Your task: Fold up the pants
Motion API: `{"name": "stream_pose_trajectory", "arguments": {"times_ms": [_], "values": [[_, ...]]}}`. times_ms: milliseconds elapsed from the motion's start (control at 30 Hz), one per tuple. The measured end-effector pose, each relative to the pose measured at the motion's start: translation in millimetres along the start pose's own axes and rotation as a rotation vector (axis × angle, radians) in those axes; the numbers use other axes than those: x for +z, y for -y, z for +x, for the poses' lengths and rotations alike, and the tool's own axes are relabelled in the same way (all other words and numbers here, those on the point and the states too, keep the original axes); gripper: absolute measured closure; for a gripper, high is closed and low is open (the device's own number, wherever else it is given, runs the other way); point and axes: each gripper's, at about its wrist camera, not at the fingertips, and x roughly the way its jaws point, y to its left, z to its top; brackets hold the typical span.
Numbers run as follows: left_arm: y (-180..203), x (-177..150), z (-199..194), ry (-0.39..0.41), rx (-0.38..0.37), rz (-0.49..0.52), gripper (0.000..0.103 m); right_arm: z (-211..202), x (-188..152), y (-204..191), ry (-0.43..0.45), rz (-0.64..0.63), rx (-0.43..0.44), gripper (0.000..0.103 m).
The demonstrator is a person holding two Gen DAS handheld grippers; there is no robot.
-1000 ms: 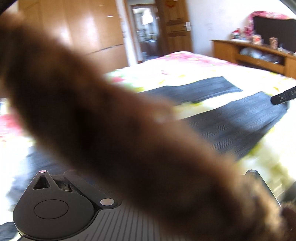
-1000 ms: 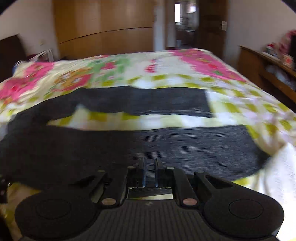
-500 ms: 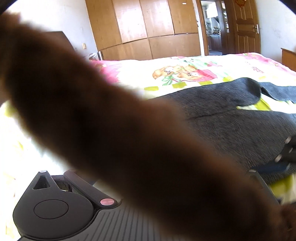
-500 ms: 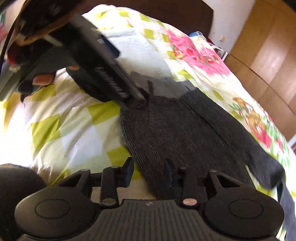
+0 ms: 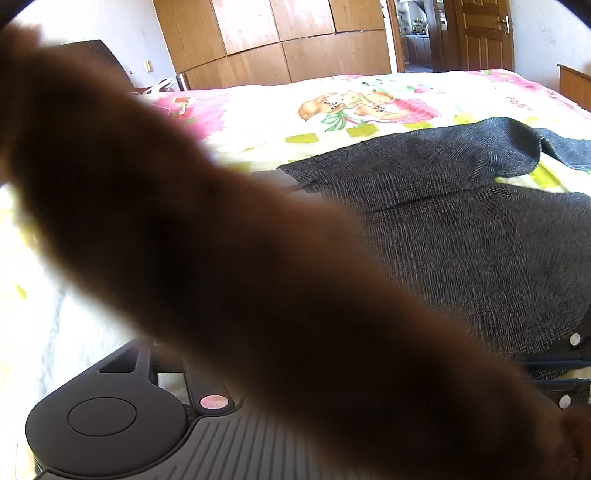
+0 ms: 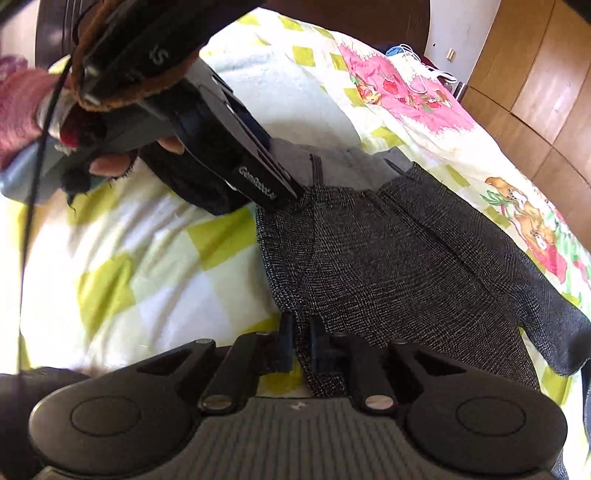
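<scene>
Dark grey checked pants [image 6: 399, 258] spread flat on a bed [image 6: 155, 266] with a yellow-checked, flower-printed cover, waistband toward the near edge, legs running off toward the wooden wardrobe [image 5: 295, 33]. Right tool [image 6: 301, 332] nearly closed on the near corner of the waistband, fabric pinched between the narrow-set fingers. Left tool [image 6: 286, 190] tip touching the far end of the waistband, fingers drawn together there; impossible to tell whether cloth sits between them. Left wrist view mostly blocked by a blurred brown strap [image 5: 240, 258] across the lens.
</scene>
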Motion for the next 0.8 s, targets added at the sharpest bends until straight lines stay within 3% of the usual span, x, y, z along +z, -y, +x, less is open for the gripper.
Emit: {"name": "stream_pose_trajectory", "arguments": {"times_ms": [200,267,333,433,533,633,800], "values": [[-2,-7,-28,-0.018,-0.017,0.016,0.05,1,-1,4,-0.031,0.017,0.09,0.072],[-5,-4,-40,-0.003,-0.061,0.002,0.05,-16,2,22,0.001,0.057,0.168,0.073],[-10,3,-52,0.026,-0.102,-0.015,0.05,-35,5,44,0.042,0.073,0.191,0.071],[-16,23,-62,0.084,-0.139,-0.014,0.042,-44,8,90,0.065,0.065,0.109,0.069],[-12,55,-45,0.135,-0.16,-0.004,0.037,-21,11,155,0.024,0.07,-0.02,0.064],[-7,93,-3,0.165,-0.159,0.017,0.03,17,13,229,-0.036,0.061,-0.082,0.061],[-18,151,91,0.087,-0.149,-0.002,0.03,73,10,342,-0.086,0.04,-0.152,0.052]]}}
